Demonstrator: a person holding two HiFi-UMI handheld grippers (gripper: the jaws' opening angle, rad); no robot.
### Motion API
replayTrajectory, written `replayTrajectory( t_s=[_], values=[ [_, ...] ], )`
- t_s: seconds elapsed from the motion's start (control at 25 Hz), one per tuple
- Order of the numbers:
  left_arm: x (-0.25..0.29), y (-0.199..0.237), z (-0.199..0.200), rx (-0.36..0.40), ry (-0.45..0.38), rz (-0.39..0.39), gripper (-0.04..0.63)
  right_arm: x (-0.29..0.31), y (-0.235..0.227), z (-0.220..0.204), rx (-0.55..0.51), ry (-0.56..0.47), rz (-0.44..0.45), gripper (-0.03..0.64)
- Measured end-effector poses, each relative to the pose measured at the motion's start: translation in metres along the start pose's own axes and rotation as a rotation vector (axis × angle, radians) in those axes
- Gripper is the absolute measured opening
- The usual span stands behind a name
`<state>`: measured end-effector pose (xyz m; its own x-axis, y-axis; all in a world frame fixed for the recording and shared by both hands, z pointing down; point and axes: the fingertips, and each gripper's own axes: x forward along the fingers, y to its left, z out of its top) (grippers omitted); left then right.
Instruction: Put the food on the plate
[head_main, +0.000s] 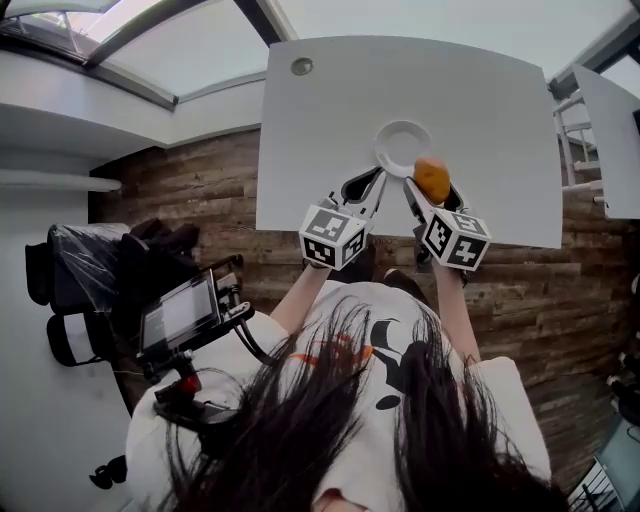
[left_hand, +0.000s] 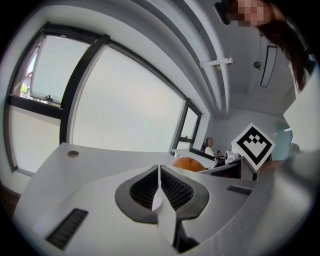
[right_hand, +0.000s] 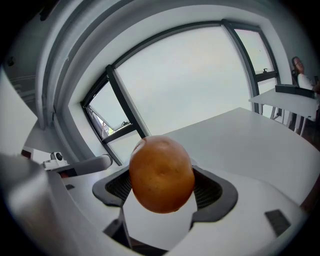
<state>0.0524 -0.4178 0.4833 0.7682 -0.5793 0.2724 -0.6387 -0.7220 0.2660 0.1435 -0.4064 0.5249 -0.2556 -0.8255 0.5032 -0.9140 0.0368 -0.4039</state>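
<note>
clamping food (right_hand: 161, 174) in right hand-held gripper (right_hand: 162, 195) | left hand-held gripper (left_hand: 159, 186) closed, empty | plate (head_main: 398, 142): head view only

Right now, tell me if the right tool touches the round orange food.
Touching. The right gripper view shows the right tool clamping both sides of the round orange food.

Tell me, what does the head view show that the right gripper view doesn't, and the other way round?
Only the head view shows the white plate, which is empty, and the wooden floor. Only the right gripper view shows the ribbed pads pressing the food's sides, and a far-off person. Both show the right tongs shut on the orange-brown food, over the white table.
</note>
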Motion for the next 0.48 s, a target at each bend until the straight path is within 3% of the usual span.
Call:
replayTrajectory(
  t_s=[0.48],
  values=[
    [0.021,0.051,0.01,-0.007,0.021,-0.049,0.006,0.075,-0.014,0.0,-0.075,0.081,-0.05,0.375]
  ],
)
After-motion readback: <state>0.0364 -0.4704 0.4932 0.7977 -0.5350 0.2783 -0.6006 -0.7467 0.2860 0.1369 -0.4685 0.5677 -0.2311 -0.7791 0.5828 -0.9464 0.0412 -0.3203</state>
